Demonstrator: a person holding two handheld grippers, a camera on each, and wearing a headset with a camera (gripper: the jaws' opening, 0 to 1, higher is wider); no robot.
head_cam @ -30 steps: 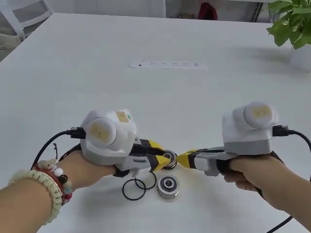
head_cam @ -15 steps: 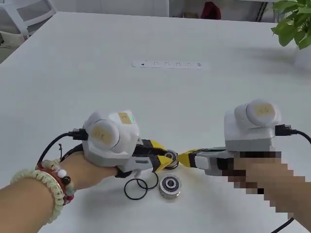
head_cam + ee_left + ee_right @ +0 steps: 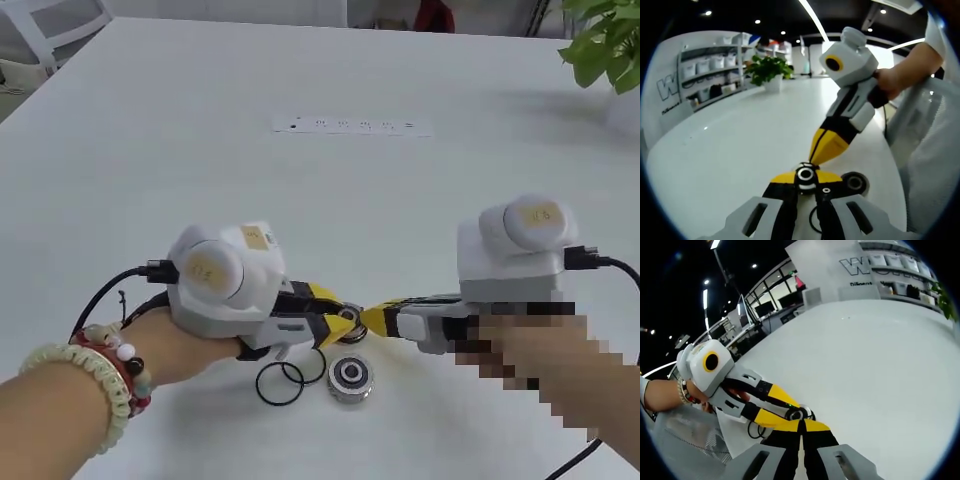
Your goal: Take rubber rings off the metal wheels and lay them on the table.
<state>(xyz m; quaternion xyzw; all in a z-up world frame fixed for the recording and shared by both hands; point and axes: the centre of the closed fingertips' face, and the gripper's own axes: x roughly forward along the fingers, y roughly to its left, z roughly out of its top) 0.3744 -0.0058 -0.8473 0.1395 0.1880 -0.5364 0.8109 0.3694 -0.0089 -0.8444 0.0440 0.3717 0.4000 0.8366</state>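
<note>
My left gripper [image 3: 335, 320] is shut on a small metal wheel [image 3: 348, 317] and holds it just above the white table [image 3: 320, 200]. In the left gripper view the wheel [image 3: 806, 176] sits between the yellow jaws. The right gripper [image 3: 368, 321] is shut, and its pointed tip touches the rim of the held wheel [image 3: 797, 414]. Whether it pinches a rubber ring is hidden. A second metal wheel [image 3: 350, 376] lies on the table below the grippers. Two black rubber rings [image 3: 280, 384] lie overlapping to its left.
A white power strip [image 3: 352, 126] lies flat at mid-table. A potted plant [image 3: 600, 45] stands at the far right corner. A white chair [image 3: 50, 25] is past the far left edge. Black cables trail from both grippers toward me.
The right gripper's tip has edged a little closer to the held wheel. The head camera has shifted slightly. The wheel and rings on the table lie as before.
</note>
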